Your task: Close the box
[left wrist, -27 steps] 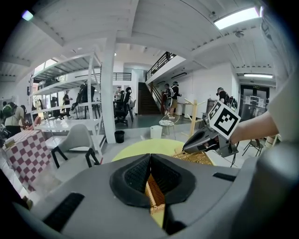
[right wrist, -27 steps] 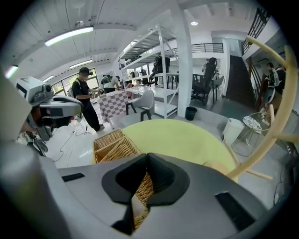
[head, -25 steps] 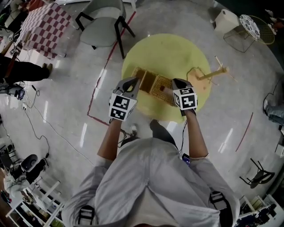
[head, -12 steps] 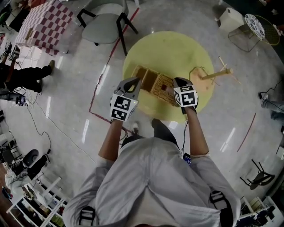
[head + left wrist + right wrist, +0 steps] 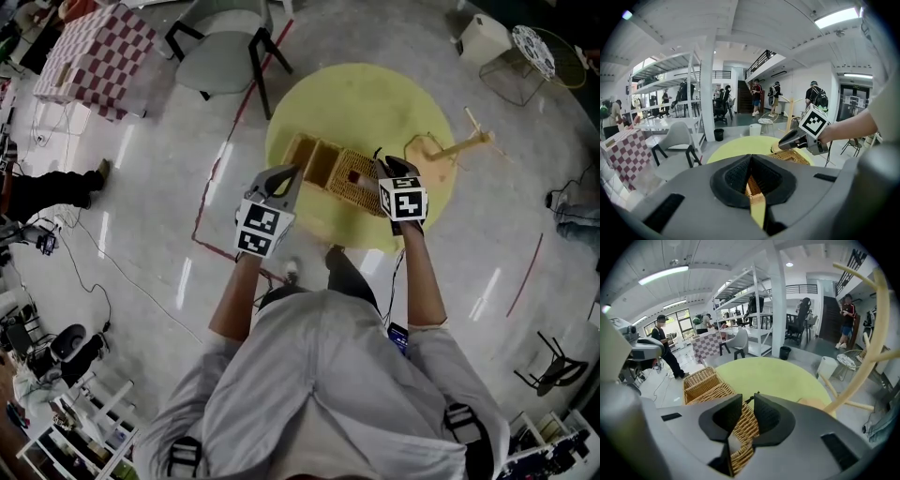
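Observation:
A long wicker box (image 5: 323, 167) lies on a yellow round surface (image 5: 366, 103). Its left compartments stand open and a woven lid (image 5: 361, 183) covers its right part. My right gripper (image 5: 383, 169) hangs over the lid's right end. In the right gripper view its jaws (image 5: 747, 399) are opening, with a gap over the wicker lid (image 5: 740, 427) and the pads off it. A thin dark loop (image 5: 753, 396) shows at the tips. My left gripper (image 5: 288, 175) sits at the box's near-left side. Its jaws (image 5: 750, 157) meet at the tips, with wicker (image 5: 752, 185) seen behind them.
A wooden stand (image 5: 450, 150) sits at the surface's right edge. A grey chair (image 5: 220, 56) and a checkered table (image 5: 94, 56) stand at the far left. A white stool (image 5: 483, 37) and a wire table (image 5: 534, 52) are at the far right. People stand in the background.
My right gripper has moved a little forward and right over the box's right end. The left gripper has stayed beside the box's left part.

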`<state>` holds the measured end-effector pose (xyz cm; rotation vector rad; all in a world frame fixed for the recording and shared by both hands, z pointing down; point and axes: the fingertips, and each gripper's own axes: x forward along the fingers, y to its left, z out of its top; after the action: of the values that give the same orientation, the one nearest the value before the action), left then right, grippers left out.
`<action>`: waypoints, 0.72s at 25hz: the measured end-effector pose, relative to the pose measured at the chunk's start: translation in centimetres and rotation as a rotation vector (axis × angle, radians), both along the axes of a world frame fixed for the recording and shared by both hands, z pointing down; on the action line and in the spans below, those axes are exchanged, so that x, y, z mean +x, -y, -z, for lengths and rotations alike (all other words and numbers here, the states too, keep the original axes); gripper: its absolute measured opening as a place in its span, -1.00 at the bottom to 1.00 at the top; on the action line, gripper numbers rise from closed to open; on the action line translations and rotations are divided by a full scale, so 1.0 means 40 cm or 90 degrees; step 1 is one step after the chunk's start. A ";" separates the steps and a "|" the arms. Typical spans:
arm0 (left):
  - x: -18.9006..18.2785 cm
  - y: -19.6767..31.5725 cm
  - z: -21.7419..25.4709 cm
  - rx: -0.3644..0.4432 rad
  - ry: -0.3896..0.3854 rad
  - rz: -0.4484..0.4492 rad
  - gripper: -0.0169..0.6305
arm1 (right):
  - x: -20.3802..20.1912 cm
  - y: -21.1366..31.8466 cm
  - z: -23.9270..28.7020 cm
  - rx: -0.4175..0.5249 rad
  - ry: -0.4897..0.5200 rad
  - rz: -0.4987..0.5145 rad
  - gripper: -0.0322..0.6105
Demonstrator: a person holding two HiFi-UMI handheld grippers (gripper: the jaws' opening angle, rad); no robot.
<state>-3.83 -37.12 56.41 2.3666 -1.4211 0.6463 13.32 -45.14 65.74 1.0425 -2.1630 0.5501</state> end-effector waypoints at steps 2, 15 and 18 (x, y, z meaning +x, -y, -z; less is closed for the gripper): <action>-0.008 -0.018 0.016 0.003 -0.002 -0.006 -0.86 | 0.010 -0.013 0.035 0.015 0.000 -0.013 -0.60; -0.101 -0.170 0.180 0.103 -0.020 -0.045 -0.86 | -0.005 -0.242 0.380 0.193 0.000 -0.085 -0.83; -0.133 -0.215 0.217 0.126 -0.022 -0.053 -0.86 | -0.031 -0.324 0.450 0.232 0.013 -0.097 -0.83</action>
<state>-9.16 -28.54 47.75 2.5870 -1.4374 0.5032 12.08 -32.19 47.73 1.4092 -2.2644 0.2367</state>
